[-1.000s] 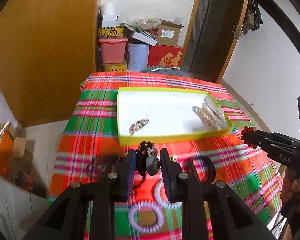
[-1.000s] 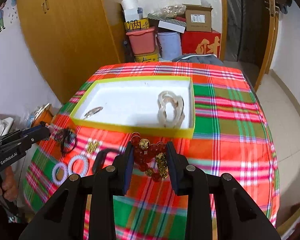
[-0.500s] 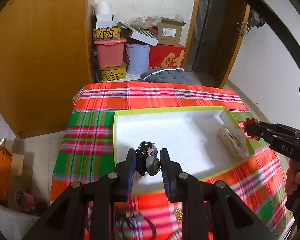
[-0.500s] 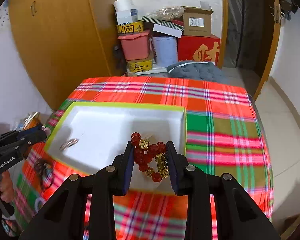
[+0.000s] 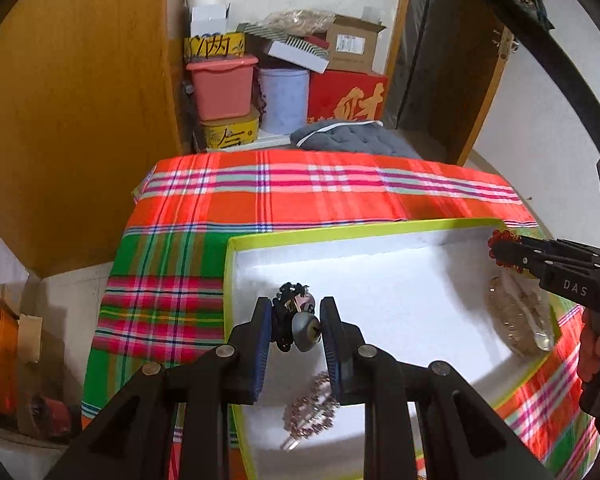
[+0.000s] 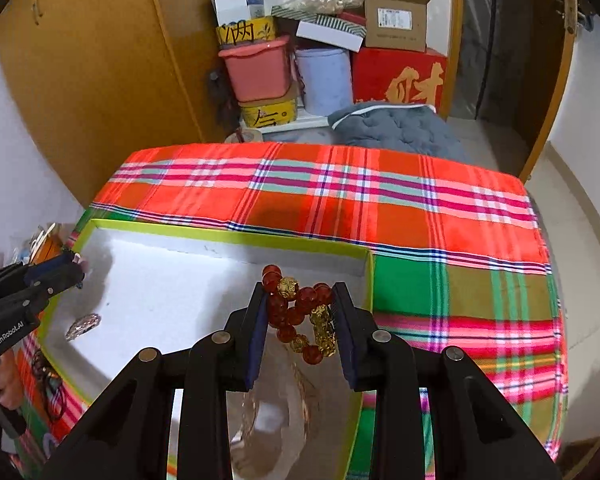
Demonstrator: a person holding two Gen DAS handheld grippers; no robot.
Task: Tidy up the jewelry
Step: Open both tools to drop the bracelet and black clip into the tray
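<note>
Over white yellow-rimmed tray [image 5: 380,227]: left gripper [image 5: 296,334] clamps black bell hair tie [image 5: 294,320]; right gripper [image 6: 300,320] clamps red-gold bead bracelet [image 6: 300,314]. Inside tray already: rhinestone clip [image 5: 310,410], clear bangles [image 5: 518,320]. Both drops pending.

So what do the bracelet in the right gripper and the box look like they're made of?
Red bead bracelet: glossy translucent red beads, glass or resin by the shine, with gold-coloured metallic-looking charm beads.
Box: seems to be cardboard, judging by the thin straight walls; matte white inside, lime-green rim.

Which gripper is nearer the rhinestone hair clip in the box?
Left. The left gripper, holding a black hair tie, hovers right above the clip; the right gripper, holding a red bracelet, is across the box.
</note>
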